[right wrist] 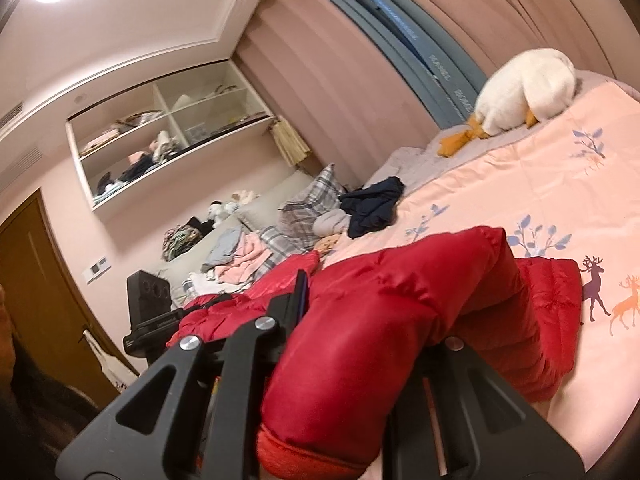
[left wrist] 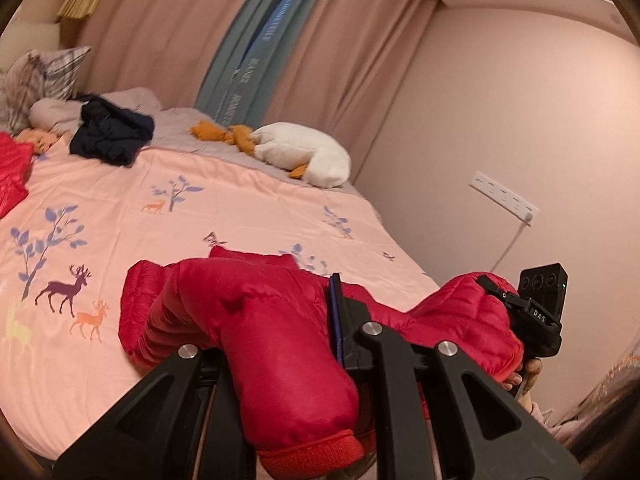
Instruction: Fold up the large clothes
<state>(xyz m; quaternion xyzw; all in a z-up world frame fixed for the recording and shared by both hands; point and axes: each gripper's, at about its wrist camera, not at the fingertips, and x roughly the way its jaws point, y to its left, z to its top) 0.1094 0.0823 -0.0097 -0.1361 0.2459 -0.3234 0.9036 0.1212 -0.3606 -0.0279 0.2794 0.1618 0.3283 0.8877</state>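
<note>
A red quilted down jacket (left wrist: 264, 312) lies at the near edge of the bed; it also shows in the right wrist view (right wrist: 400, 300). My left gripper (left wrist: 280, 344) is shut on one red sleeve, whose ribbed cuff (left wrist: 316, 456) hangs toward the camera. My right gripper (right wrist: 360, 320) is shut on the other sleeve, cuff (right wrist: 304, 460) hanging near. In the left wrist view the right gripper (left wrist: 536, 312) sits at the jacket's right end. In the right wrist view the left gripper (right wrist: 152, 312) sits at the left end.
The bed has a pink quilt (left wrist: 200, 216) with deer prints. On it lie a dark navy garment (left wrist: 110, 134), a white goose plush (left wrist: 304, 152), another red garment (left wrist: 12, 172) and plaid pillows (left wrist: 40, 76). Curtains (left wrist: 160, 24) and a wall socket strip (left wrist: 504, 198) stand behind.
</note>
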